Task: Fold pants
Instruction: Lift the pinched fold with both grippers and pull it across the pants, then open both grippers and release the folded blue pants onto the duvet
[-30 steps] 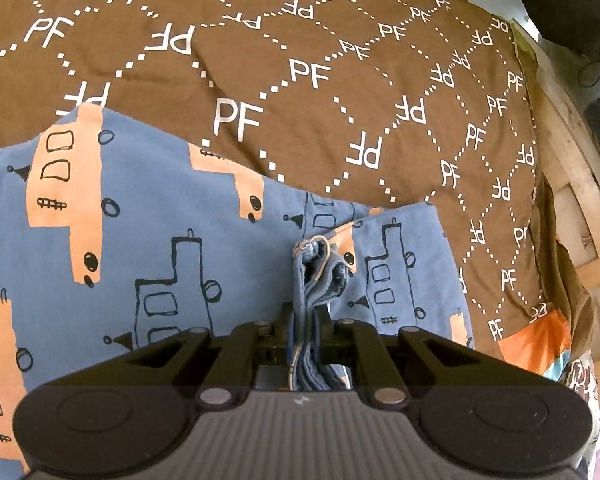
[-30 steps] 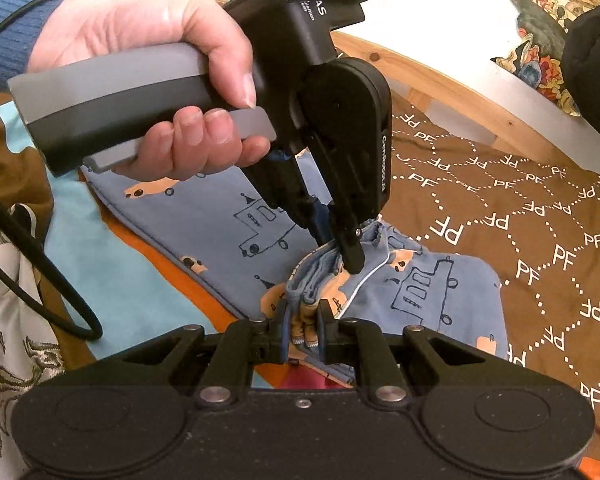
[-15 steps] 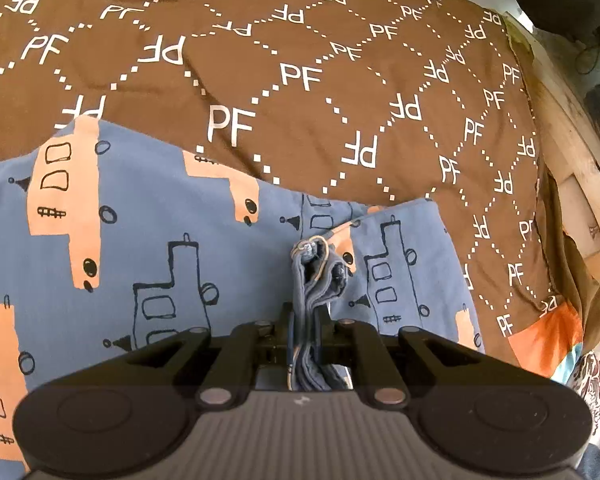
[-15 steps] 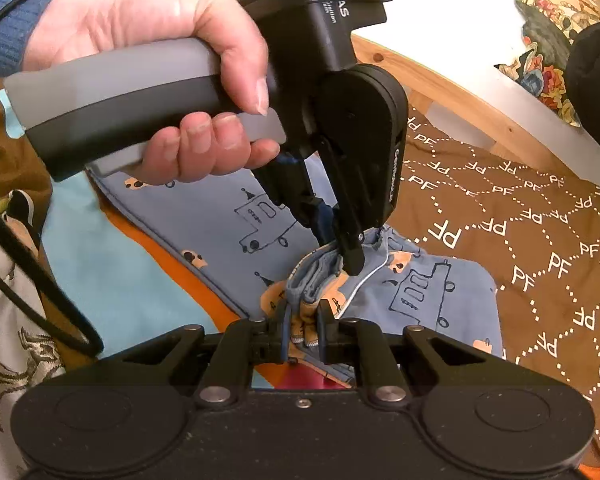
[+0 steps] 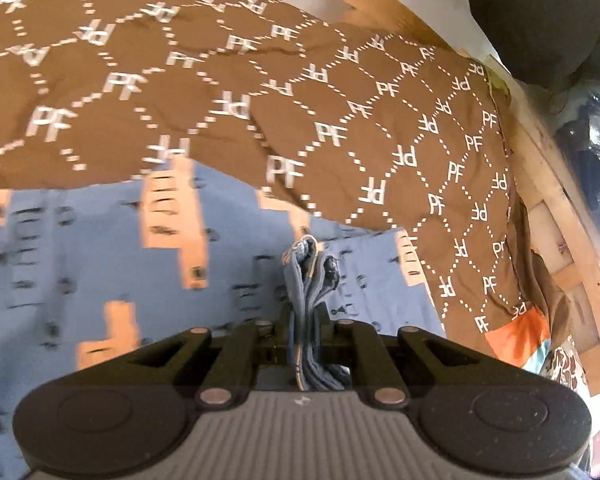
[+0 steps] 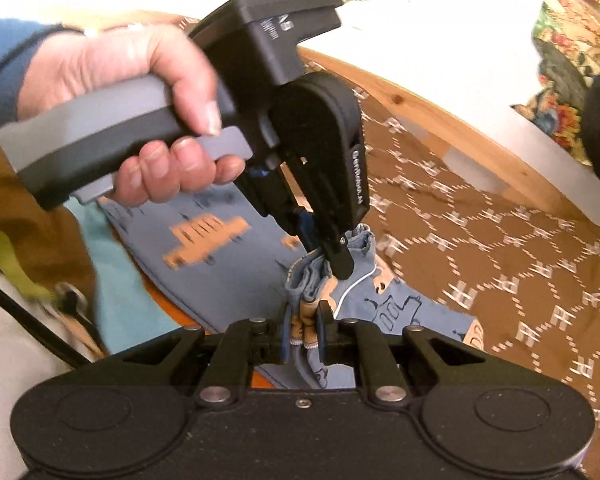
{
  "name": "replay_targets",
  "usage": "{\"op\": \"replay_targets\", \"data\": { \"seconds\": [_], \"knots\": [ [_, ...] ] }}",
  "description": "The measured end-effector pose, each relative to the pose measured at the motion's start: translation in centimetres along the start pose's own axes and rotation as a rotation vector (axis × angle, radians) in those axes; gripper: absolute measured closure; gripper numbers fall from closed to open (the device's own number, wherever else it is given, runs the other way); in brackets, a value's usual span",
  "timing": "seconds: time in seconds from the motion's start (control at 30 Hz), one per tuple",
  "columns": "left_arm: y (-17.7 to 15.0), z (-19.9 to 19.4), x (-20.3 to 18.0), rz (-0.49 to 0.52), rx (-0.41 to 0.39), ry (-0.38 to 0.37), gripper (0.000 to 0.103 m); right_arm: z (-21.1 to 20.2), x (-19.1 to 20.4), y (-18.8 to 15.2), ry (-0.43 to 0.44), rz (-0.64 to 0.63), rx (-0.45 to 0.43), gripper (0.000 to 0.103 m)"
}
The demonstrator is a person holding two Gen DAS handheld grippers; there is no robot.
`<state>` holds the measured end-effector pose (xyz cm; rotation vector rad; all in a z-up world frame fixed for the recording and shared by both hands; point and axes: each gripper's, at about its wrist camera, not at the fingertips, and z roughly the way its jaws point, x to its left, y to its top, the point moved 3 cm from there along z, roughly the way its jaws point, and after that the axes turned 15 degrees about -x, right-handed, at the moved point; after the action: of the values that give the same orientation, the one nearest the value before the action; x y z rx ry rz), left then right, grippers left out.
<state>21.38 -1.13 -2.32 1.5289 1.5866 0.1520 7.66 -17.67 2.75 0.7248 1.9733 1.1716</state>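
- The left claw [image 5: 306, 320] is pinching a bunched edge of the pants [image 5: 100, 264], its fingers pressed together on a thick wad of blue cloth that is sticking up between them toward 12 o'clock.
- The right claw [image 6: 305, 322] is likewise pinching a bunch of the same edge; blue and orange layers are squeezed between its fingers.
- In the right wrist view the left claw [image 6: 340, 258] is gripping the cloth at about 12 o'clock from the right claw, very near it, so both grips are sitting close together on one gathered end. A hand [image 6: 140, 120] is holding its handle at 10 o'clock.
- The pants are lying on a brown blanket [image 5: 260, 80] on the bed, blue with orange and outlined prints. In the left wrist view the cloth is spreading from the claw out toward 9 and 10 o'clock, with a short flap toward 3 o'clock.
- In the right wrist view the long axis of the pants is running roughly from 10 o'clock to 4 o'clock, passing under both claws.
- Judging from this, the gathered end is being carried over the rest of the garment; the coming move is likely turning on keeping both claws level with each other across that long axis, so the fold is landing square.
- The free end is lying toward 10 o'clock; how far it reaches I cannot tell, since the hand is hiding it.
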Motion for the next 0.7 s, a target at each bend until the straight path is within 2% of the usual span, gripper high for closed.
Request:
{"op": "replay_targets", "data": {
  "seconds": [0.33,0.43,0.53,0.6,0.67,0.7],
  "knots": [
    [-1.2,-2.5,5.1,-0.041,-0.002,0.064,0.093,2.4,3.4,0.9,0.148,0.024,0.010,0.090],
    [-1.8,-2.0,5.8,-0.018,0.018,0.086,0.088,3.1,4.2,0.2,0.166,0.032,0.037,0.086],
    [-2.2,-2.2,6.2,-0.019,0.001,0.081,0.080,3.0,3.7,-0.4,0.161,0.070,0.039,0.071],
    [-2.3,-2.7,6.2,-0.023,-0.005,0.071,0.070,2.0,2.7,-0.4,0.143,0.079,0.018,0.047],
    [-2.2,-3.5,6.1,-0.023,-0.015,0.084,0.048,1.1,1.1,-0.5,0.102,0.073,0.004,0.031],
    [-2.1,-4.0,5.9,-0.009,-0.031,0.116,0.042,0.6,0.1,-0.6,0.075,0.068,-0.001,0.023]
  ]
}}
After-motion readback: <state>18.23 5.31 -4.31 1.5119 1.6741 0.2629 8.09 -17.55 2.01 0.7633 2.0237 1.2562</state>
